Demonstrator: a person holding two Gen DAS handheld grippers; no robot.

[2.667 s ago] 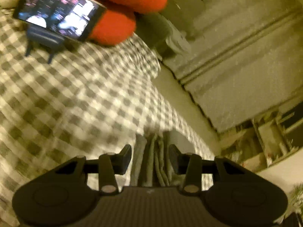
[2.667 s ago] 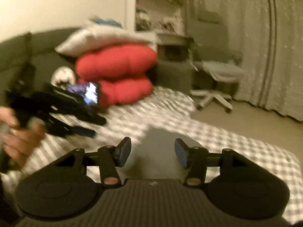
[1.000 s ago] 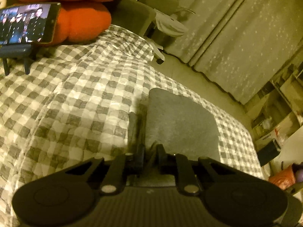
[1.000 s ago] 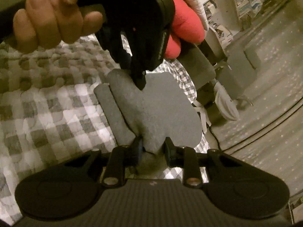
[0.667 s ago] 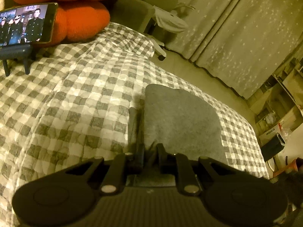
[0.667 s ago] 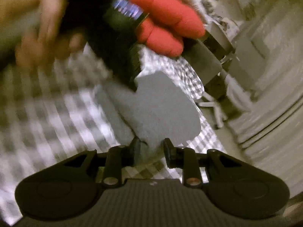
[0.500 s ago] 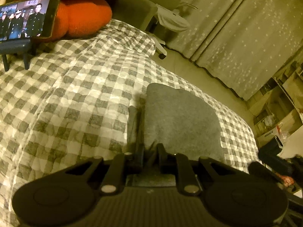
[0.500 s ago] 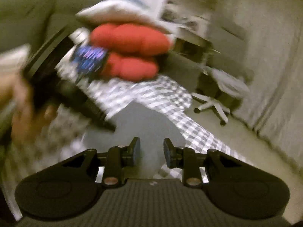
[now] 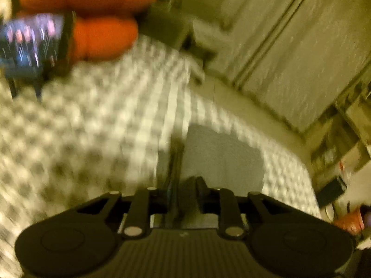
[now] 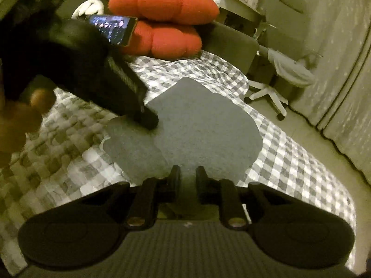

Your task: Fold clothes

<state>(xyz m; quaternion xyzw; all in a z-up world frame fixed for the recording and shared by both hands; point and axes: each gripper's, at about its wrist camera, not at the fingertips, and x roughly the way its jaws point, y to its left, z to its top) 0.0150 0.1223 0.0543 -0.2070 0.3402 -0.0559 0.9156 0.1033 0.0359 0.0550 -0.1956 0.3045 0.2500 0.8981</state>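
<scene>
Grey garment [image 10: 204, 125], soft, limp, light, folded on checked bed [image 10: 289, 162]; both tools, left [image 9: 183, 186] and right [image 10: 187, 173], pinch its near edge, best held at corners

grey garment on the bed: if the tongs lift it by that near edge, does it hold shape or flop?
Probably flops: the grey garment lies flat on the checked bedspread in soft, rounded folded layers, nothing stiff showing. Likely light for its size, since it barely dents the bedding. The matte, fuzzy-looking surface suggests the right tongs would hold it without slipping, though a folded layer might peel open.
</scene>
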